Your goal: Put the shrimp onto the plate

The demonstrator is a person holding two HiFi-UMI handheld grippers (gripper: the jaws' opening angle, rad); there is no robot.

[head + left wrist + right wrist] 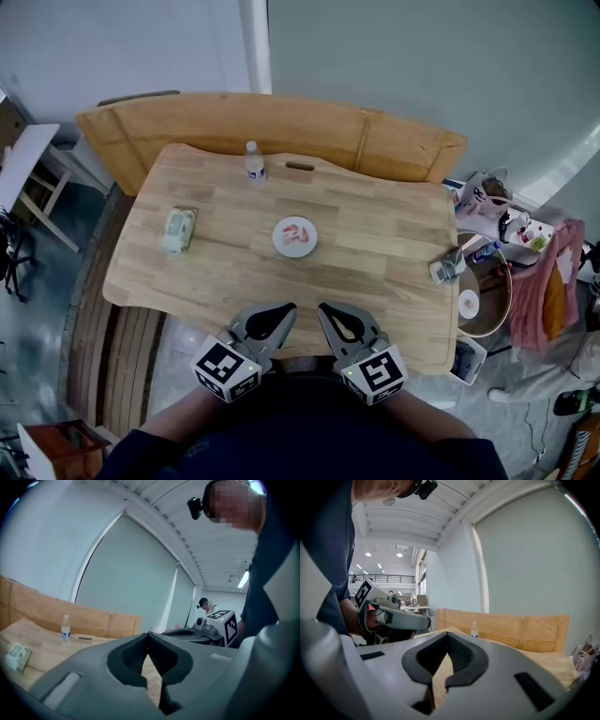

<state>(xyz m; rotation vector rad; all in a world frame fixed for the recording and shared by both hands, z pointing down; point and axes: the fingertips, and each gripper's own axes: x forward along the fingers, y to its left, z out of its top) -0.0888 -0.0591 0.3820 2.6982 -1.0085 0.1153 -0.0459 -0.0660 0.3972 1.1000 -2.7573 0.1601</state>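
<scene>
While the left gripper (284,309) and right gripper (326,309) sit side by side at the near edge of the table (375,234), both have jaws pinched together, empty. Shrimp (297,233) is on the plate (280,246) mid-table, well apart from the 2 of them.

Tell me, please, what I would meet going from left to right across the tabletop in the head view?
green packet → water bottle → plate with the shrimp on it → small gray object at the far right
</scene>
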